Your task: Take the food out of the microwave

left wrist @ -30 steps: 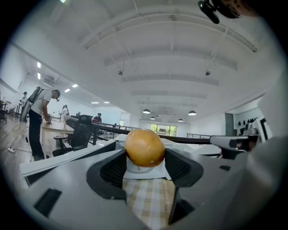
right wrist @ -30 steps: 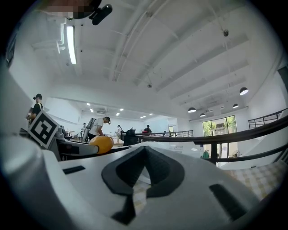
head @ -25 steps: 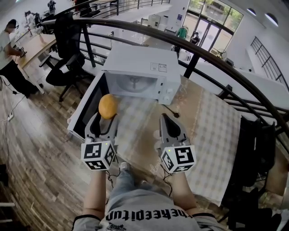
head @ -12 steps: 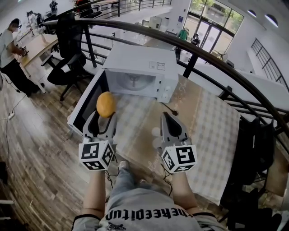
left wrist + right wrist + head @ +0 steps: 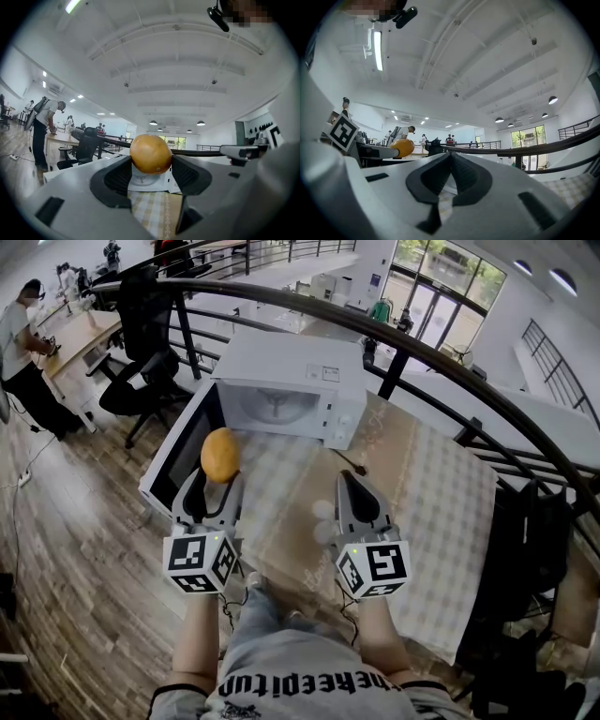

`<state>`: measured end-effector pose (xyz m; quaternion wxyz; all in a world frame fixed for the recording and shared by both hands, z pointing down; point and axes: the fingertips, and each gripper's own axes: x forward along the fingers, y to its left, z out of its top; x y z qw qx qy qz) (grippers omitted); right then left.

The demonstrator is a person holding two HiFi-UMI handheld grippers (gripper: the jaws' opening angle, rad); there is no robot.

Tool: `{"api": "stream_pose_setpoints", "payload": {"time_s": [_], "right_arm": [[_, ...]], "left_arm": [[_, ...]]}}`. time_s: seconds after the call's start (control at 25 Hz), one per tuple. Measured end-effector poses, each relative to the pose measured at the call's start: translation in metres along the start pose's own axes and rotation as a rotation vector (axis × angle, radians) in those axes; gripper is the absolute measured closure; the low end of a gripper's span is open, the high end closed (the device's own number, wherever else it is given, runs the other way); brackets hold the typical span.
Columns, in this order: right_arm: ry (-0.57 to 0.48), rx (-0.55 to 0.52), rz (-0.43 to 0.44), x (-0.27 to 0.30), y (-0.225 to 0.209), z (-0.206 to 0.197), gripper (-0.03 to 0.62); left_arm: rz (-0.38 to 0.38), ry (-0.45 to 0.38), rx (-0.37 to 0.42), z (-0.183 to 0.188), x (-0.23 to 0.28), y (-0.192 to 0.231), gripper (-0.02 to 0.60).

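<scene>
An orange, round piece of food [image 5: 220,455] is clamped between the pads of my left gripper [image 5: 219,474], held level in front of the white microwave [image 5: 291,390]. In the left gripper view the food [image 5: 150,153] sits at the jaw tips. The microwave's door [image 5: 176,448] hangs open to the left, and the glass turntable [image 5: 272,406] inside looks bare. My right gripper [image 5: 351,488] floats to the right over the checked tablecloth [image 5: 441,512], jaws together with nothing in them; the food [image 5: 402,148] shows at its left in the right gripper view.
A dark curved railing [image 5: 441,367] runs behind the microwave. A black office chair [image 5: 141,343] stands at the back left, and a person [image 5: 21,352] works at a desk there. A small dark object [image 5: 362,477] lies on the cloth near the right gripper.
Both grippers have drawn slightly back from the microwave toward me, the left one still carrying the orange food. Jaws are unchanged.
</scene>
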<state>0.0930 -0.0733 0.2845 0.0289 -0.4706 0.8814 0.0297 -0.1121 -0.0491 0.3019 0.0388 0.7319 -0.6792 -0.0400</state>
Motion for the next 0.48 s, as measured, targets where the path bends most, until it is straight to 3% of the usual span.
{"api": "stream_pose_setpoints", "payload": {"time_s": [0.48], "right_arm": [[-0.011, 0.008, -0.008, -0.0105, -0.0048, 0.0033, 0.589]], "left_arm": [[-0.001, -0.004, -0.007, 0.0015, -0.0058, -0.0081, 0.318]]}}
